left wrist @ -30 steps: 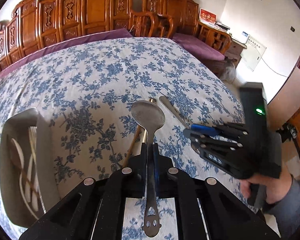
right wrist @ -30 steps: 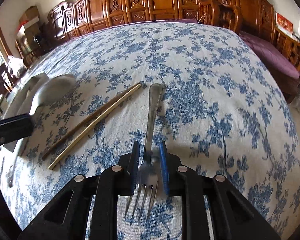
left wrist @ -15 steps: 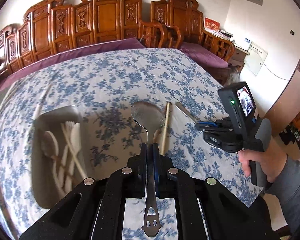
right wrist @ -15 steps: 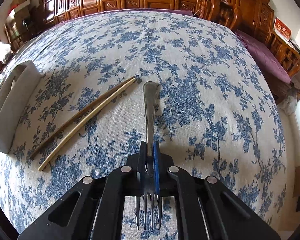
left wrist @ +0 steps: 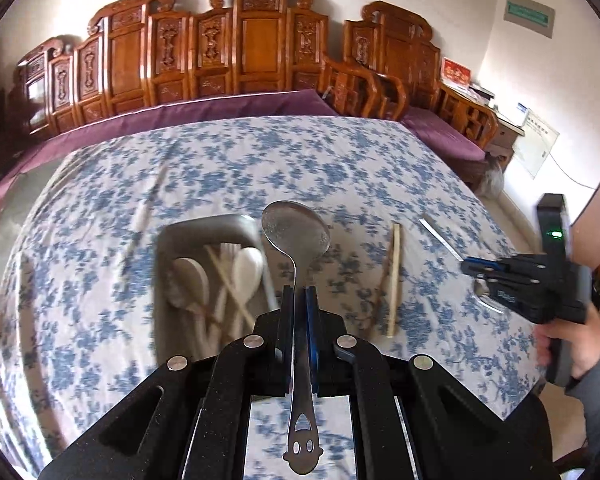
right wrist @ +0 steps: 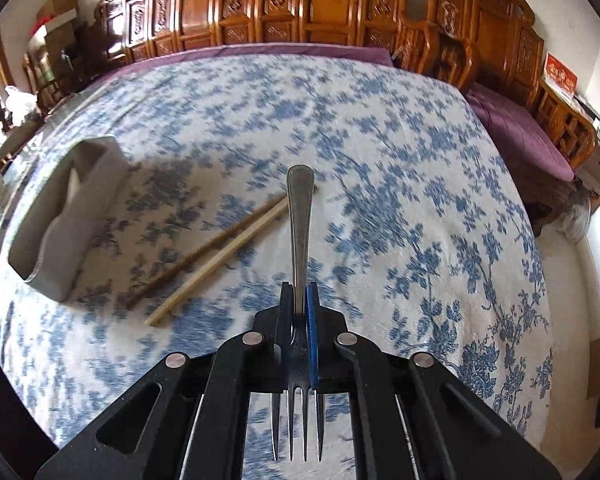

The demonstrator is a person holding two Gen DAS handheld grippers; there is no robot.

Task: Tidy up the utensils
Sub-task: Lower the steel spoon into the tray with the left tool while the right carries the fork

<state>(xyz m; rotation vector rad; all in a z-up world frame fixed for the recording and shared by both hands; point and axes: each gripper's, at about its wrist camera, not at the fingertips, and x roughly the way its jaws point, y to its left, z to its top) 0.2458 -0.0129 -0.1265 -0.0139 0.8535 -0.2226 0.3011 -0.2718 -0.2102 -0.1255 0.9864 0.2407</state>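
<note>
My left gripper (left wrist: pixel 299 304) is clamped on a metal spoon (left wrist: pixel 296 236), its bowl above the right edge of the grey tray (left wrist: pixel 204 226) where white spoons and chopsticks already lie. My right gripper (right wrist: pixel 300 304) grips a fork (right wrist: pixel 300 216), handle forward, above the flowered tablecloth (right wrist: pixel 420 200). Two loose chopsticks (right wrist: pixel 216 252) lie on the cloth between the fork and the tray.

Motion blur smears the tray (left wrist: pixel 204 232) contents; the fork (right wrist: pixel 300 240) neck hides between fingers (right wrist: pixel 311 320).

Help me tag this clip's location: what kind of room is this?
Probably a home living or dining room: carved wooden chairs with purple cushions line the wall behind a table in a blue floral tablecloth, where a grey utensil tray sits.
</note>
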